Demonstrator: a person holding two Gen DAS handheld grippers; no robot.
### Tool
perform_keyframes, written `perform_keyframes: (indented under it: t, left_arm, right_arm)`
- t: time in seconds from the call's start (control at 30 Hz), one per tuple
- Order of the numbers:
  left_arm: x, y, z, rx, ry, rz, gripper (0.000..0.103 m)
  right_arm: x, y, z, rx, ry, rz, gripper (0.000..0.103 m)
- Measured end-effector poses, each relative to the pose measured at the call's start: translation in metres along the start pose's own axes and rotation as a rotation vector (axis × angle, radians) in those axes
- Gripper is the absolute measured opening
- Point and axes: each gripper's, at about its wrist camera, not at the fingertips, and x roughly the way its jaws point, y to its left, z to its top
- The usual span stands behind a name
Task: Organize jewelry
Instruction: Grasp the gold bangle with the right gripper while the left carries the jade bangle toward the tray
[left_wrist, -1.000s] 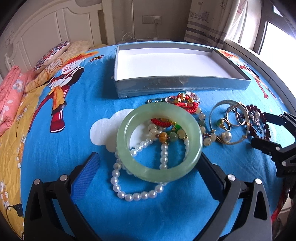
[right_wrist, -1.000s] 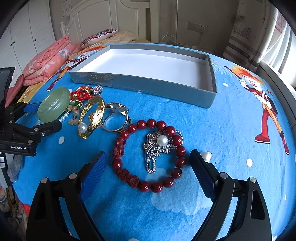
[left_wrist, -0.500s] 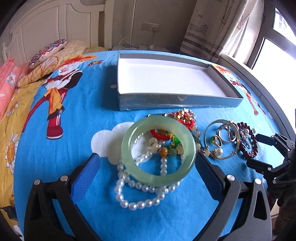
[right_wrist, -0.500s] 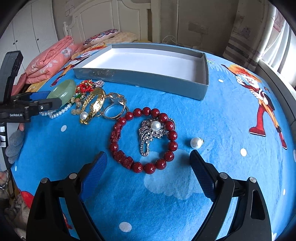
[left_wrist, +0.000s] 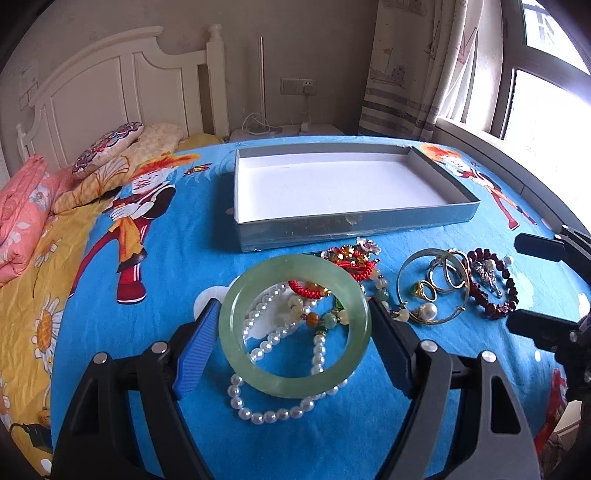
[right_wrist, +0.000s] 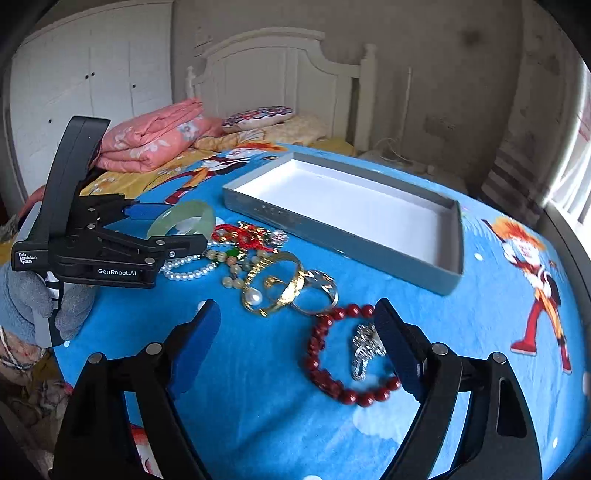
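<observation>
A: The left gripper (left_wrist: 294, 328) clamps the jade bangle (left_wrist: 294, 326) by 2 pads, lifted above the pearl strand (left_wrist: 273, 411).

B: The right gripper (right_wrist: 297, 343) gapes empty. (Smooth stone could slip before reaching the tray (left_wrist: 369, 221).)

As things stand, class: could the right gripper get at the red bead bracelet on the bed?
Probably yes. The right gripper is open, and the red bead bracelet lies flat just ahead, partly between its fingers. Only the silver brooch lies inside the loop; nothing covers it.
</observation>
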Motion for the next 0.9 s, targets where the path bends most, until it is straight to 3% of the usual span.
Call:
perform_keyframes:
  t: [0.2, 0.33, 0.6, 0.9]
  left_arm:
    - [-0.022, 0.009, -0.014, -0.035, -0.041, -0.008, 0.078]
    - [-0.02, 0.013, -0.015, -0.059, -0.028, -0.037, 0.078]
    - [-0.015, 0.017, -0.016, -0.083, -0.009, -0.066, 0.078]
    - [-0.014, 0.018, -0.015, -0.088, -0.004, -0.069, 0.078]
  right_arm:
    - [0.029, 0.018, 0.024, -0.157, 0.055, 0.079, 0.079]
    - [0.043, 0.024, 0.032, -0.331, 0.118, 0.156, 0.078]
    - [0.077, 0.026, 0.033, -0.529, 0.305, 0.226, 0.078]
    - [0.08, 0.024, 0.033, -0.573, 0.292, 0.21, 0.057]
